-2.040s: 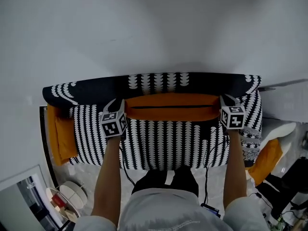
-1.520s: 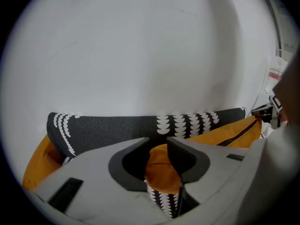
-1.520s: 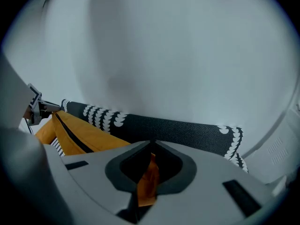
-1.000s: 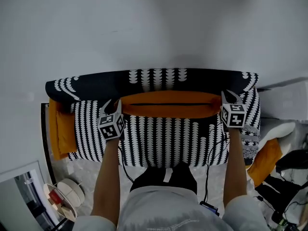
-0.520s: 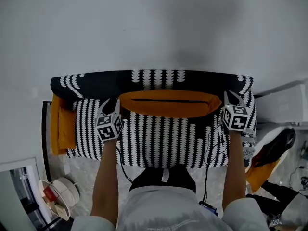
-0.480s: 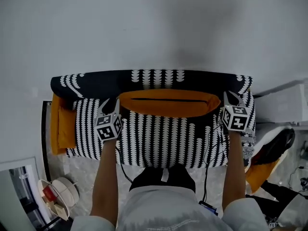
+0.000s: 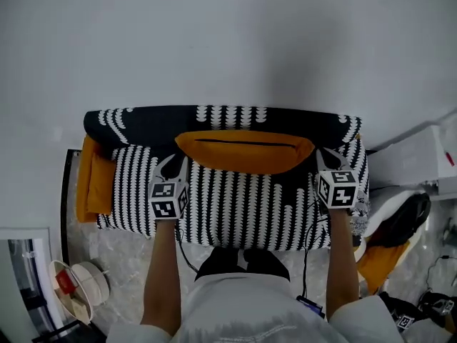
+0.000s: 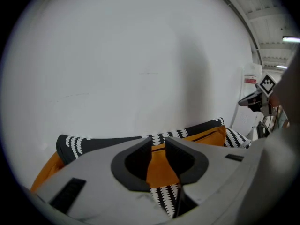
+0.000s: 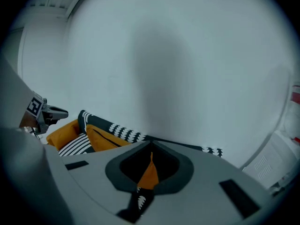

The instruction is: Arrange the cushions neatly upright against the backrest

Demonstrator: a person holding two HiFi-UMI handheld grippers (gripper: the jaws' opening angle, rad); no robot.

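**Long orange cushion stands at the backrest, both claws off it**

White wall (image 7: 228, 41) backs a small sofa (image 7: 243, 206) in a black-and-white print. One long orange cushion (image 7: 246, 154) stands mid-sofa on its long edge. It leans on the backrest (image 7: 143, 123), with its zipper along the top.

Just beside its left end hangs the left claw (image 8: 158, 142), jaws partly apart and just now closing. The cushion shows through the gap, beyond the tips, not pinched. Near the right end hangs the right claw (image 9: 151, 149), jaws together, with only a sliver of orange in the slit behind them.

A second orange cushion (image 7: 89, 181) lies at the sofa's left end, not yet upright. Both look soft, light and floppy, likely to sag or topple if held one-sided. They are best pinched at both top corners or end seams, clear of the zipper.
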